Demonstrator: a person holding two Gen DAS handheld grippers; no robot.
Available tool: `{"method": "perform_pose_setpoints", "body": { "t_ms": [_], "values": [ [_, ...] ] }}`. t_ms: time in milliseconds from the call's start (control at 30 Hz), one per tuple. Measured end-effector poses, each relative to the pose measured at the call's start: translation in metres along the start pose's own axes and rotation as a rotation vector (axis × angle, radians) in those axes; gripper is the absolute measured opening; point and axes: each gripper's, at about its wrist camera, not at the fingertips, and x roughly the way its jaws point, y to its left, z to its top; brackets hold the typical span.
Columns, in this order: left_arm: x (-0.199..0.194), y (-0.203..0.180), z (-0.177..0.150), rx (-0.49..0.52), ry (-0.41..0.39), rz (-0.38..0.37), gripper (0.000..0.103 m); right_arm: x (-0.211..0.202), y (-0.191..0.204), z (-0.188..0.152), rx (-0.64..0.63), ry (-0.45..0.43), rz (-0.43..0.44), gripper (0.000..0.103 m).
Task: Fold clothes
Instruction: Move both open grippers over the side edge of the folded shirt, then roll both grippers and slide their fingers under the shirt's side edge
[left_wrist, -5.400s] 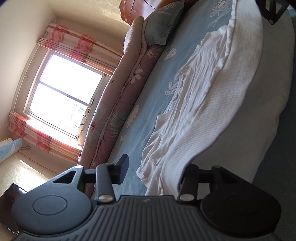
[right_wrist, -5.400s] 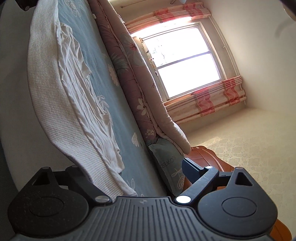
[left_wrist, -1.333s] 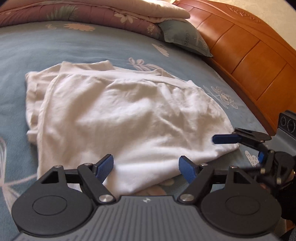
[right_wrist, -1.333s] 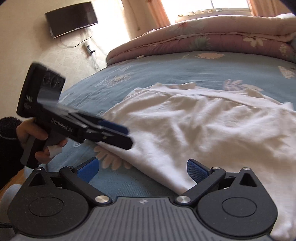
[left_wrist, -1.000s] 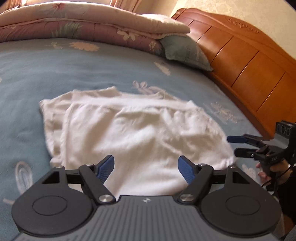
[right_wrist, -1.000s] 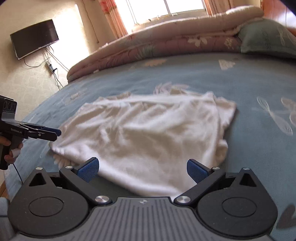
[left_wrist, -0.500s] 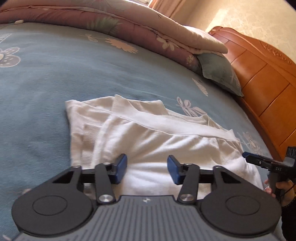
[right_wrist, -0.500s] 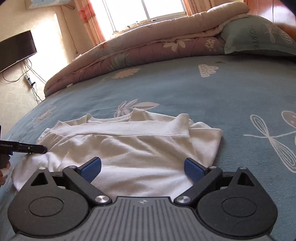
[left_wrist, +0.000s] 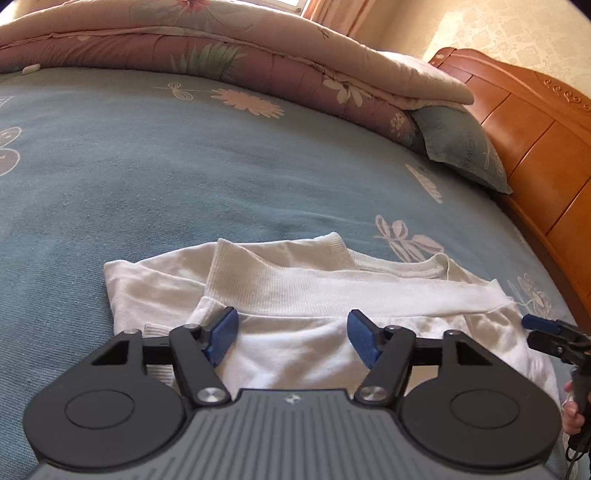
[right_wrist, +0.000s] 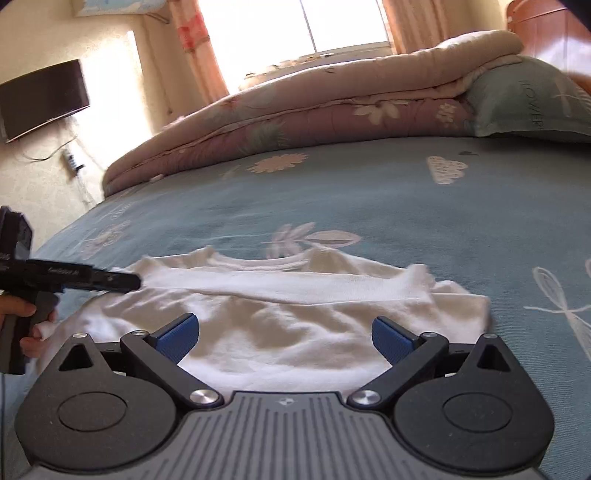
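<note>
A white garment (left_wrist: 314, 291) lies folded on the blue bedsheet (left_wrist: 184, 177), its ribbed hem band across the top. My left gripper (left_wrist: 291, 332) hovers low over the garment's left part; its jaws are opening, with only loose cloth below them and nothing pinched. In the right wrist view the same garment (right_wrist: 295, 317) spreads under my right gripper (right_wrist: 284, 332), whose jaws are opening to nearly full width and hold nothing. Each view shows the other gripper at the garment's side edge: the right gripper (left_wrist: 543, 330) and the left gripper (right_wrist: 110, 281), each held by a hand.
A rolled floral quilt (left_wrist: 221, 59) and a grey-green pillow (left_wrist: 461, 147) lie along the far side of the bed. A wooden headboard (left_wrist: 535, 129) stands to the right. A wall television (right_wrist: 40, 99) and a bright window (right_wrist: 295, 29) are beyond the bed.
Both cameras have come lower and closer to the garment's far hem. The left jaws narrowed half a second ago and stand wider now. The garment lies as before.
</note>
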Motion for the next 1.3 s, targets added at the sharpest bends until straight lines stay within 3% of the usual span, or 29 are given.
{"method": "perform_pose_setpoints", "body": {
  "t_ms": [100, 233, 333, 400, 467, 500, 600, 700, 767, 833, 967, 1067, 1300],
  "values": [
    [-0.011, -0.002, 0.004, -0.002, -0.008, 0.027, 0.065, -0.003, -0.038, -0.004, 0.139, 0.028, -0.065, 0.102],
    [-0.041, -0.011, 0.005, -0.003, -0.028, -0.039, 0.065, -0.037, -0.048, -0.006, 0.205, -0.037, 0.017, 0.103],
    [-0.052, -0.024, -0.007, 0.036, -0.002, -0.108, 0.068, -0.057, -0.036, -0.010, 0.200, -0.051, 0.137, 0.103],
    [-0.054, -0.027, -0.019, 0.065, 0.010, -0.087, 0.070, -0.060, -0.027, -0.015, 0.181, -0.024, 0.184, 0.103],
    [-0.052, -0.018, -0.031, 0.048, 0.030, 0.026, 0.069, -0.056, -0.023, -0.024, 0.167, 0.020, 0.176, 0.103],
    [-0.054, -0.009, -0.035, 0.019, 0.044, 0.042, 0.066, -0.054, -0.026, -0.029, 0.171, 0.045, 0.154, 0.103],
    [-0.073, 0.003, -0.040, -0.024, 0.036, 0.034, 0.066, -0.065, -0.034, -0.036, 0.210, 0.052, 0.145, 0.103],
    [-0.097, -0.014, -0.039, 0.072, 0.025, 0.043, 0.070, -0.087, -0.018, -0.032, 0.125, 0.042, 0.098, 0.103],
    [-0.105, -0.038, -0.044, 0.209, 0.039, 0.057, 0.070, -0.105, 0.003, -0.031, 0.008, 0.039, 0.064, 0.103],
    [-0.111, -0.069, -0.058, 0.410, 0.051, 0.089, 0.071, -0.124, 0.034, -0.040, -0.167, 0.052, 0.029, 0.103],
    [-0.117, -0.121, -0.108, 0.883, 0.038, 0.222, 0.074, -0.153, 0.096, -0.081, -0.566, 0.068, -0.131, 0.103],
    [-0.115, -0.132, -0.140, 1.124, 0.062, 0.312, 0.074, -0.147, 0.115, -0.105, -0.743, 0.128, -0.199, 0.103],
    [-0.095, -0.134, -0.174, 1.351, 0.106, 0.423, 0.074, -0.135, 0.135, -0.148, -1.048, 0.179, -0.339, 0.103]
  ]
}}
